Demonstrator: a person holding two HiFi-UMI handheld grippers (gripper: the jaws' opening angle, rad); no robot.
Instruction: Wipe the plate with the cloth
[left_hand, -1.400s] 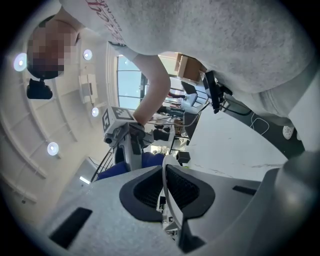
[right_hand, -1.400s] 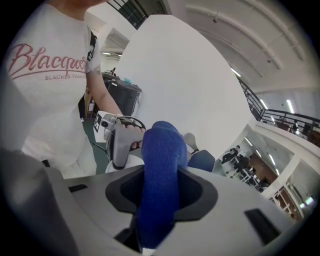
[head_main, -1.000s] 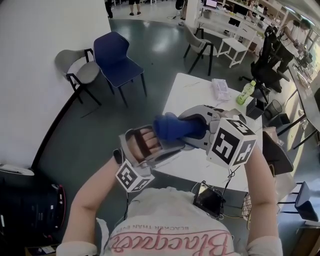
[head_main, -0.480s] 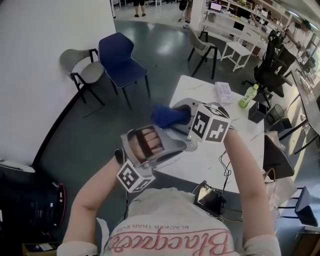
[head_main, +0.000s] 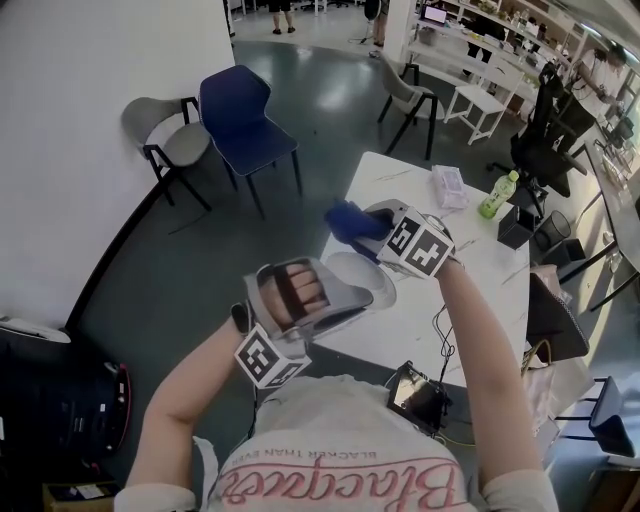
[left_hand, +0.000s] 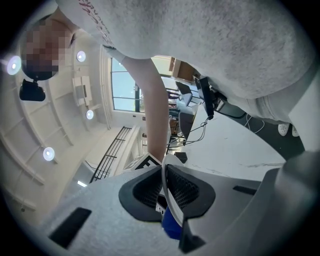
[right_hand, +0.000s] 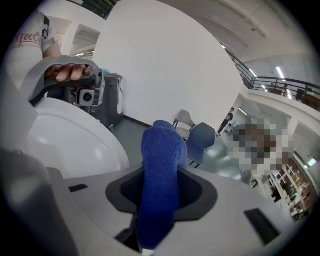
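Observation:
In the head view my left gripper (head_main: 345, 300) is shut on the near rim of a white plate (head_main: 365, 278), which it holds over the near edge of the white table (head_main: 480, 290). In the left gripper view the plate's rim (left_hand: 166, 187) stands edge-on between the jaws. My right gripper (head_main: 366, 228) is shut on a blue cloth (head_main: 349, 220) at the plate's far side. The right gripper view has the cloth (right_hand: 160, 175) sticking out from between the jaws, with the plate (right_hand: 70, 145) just left of it. I cannot tell whether cloth and plate touch.
A green bottle (head_main: 493, 193), a clear packet (head_main: 447, 186) and a black box (head_main: 514, 226) stand on the table's far part. A dark device (head_main: 415, 395) with cables sits at its near edge. A blue chair (head_main: 240, 118) and a grey chair (head_main: 160, 135) stand on the floor, left.
My right gripper has carried the blue cloth from over the left gripper out to the plate's far side and rolled. The plate shows now. The left gripper has kept still.

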